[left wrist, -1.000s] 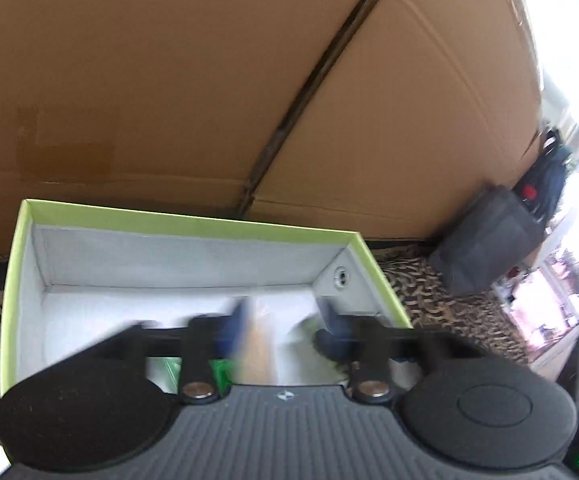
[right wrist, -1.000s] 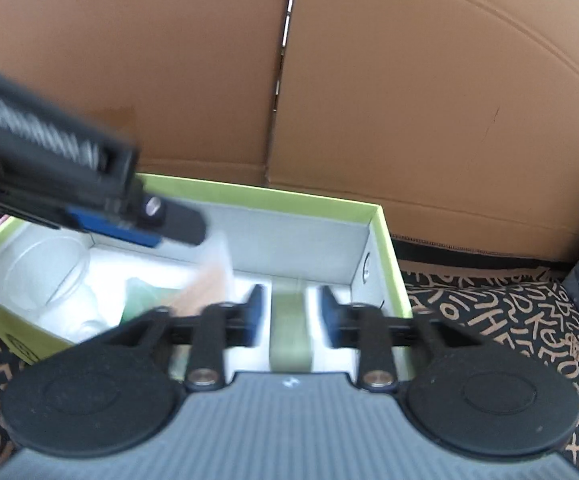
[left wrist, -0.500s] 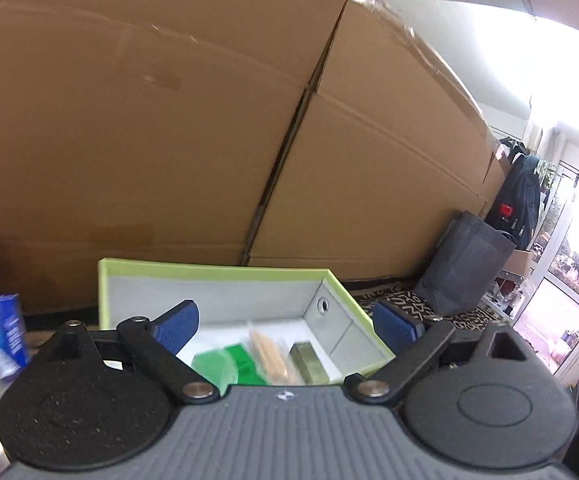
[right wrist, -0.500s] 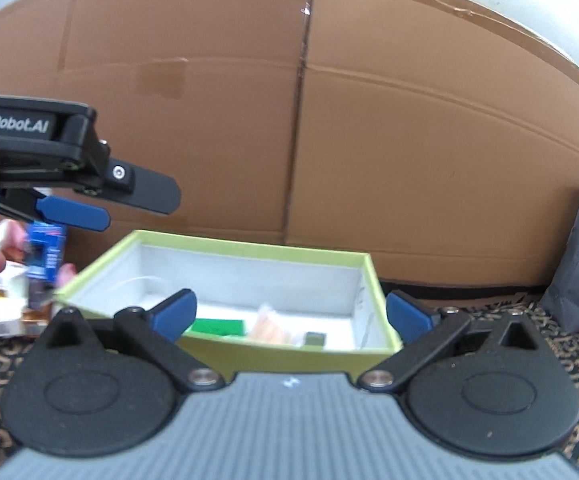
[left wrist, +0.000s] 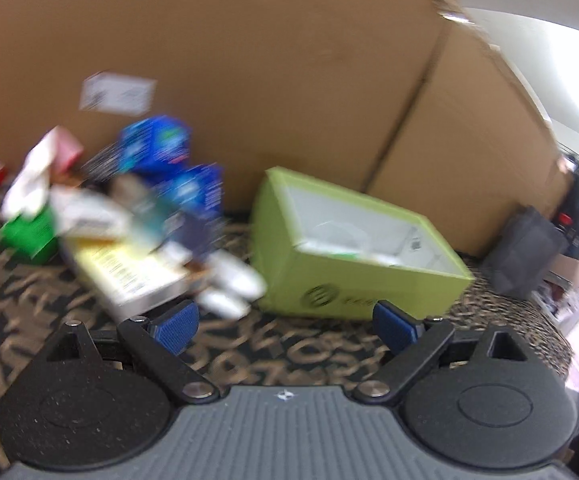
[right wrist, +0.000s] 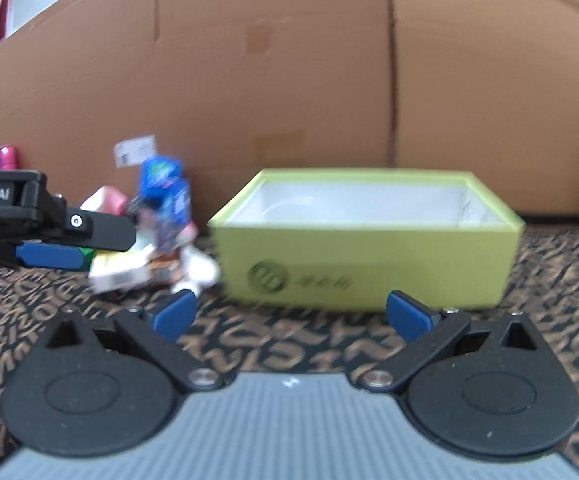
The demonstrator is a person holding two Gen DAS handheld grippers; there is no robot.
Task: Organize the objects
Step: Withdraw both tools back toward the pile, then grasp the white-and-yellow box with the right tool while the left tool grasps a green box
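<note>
The left gripper [left wrist: 285, 320] has its blue fingers [left wrist: 175, 326] spread wide with nothing between them; the right gripper [right wrist: 289, 316] likewise, its fingers having just opened; the lime-green box [right wrist: 365, 248] stands open on the patterned carpet [right wrist: 289, 348]; a blurred heap of packets [left wrist: 137, 220] lies just left of it, against the cardboard wall [right wrist: 289, 80].

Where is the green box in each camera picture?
Left wrist view: the green box sits right of centre, tilted, just beyond the open left claw.
Right wrist view: the green box sits centre-right, level, just beyond the open right claw.
Shared landmark: the pile of small packages lies to the box's left in both, with the big cardboard wall behind.
</note>
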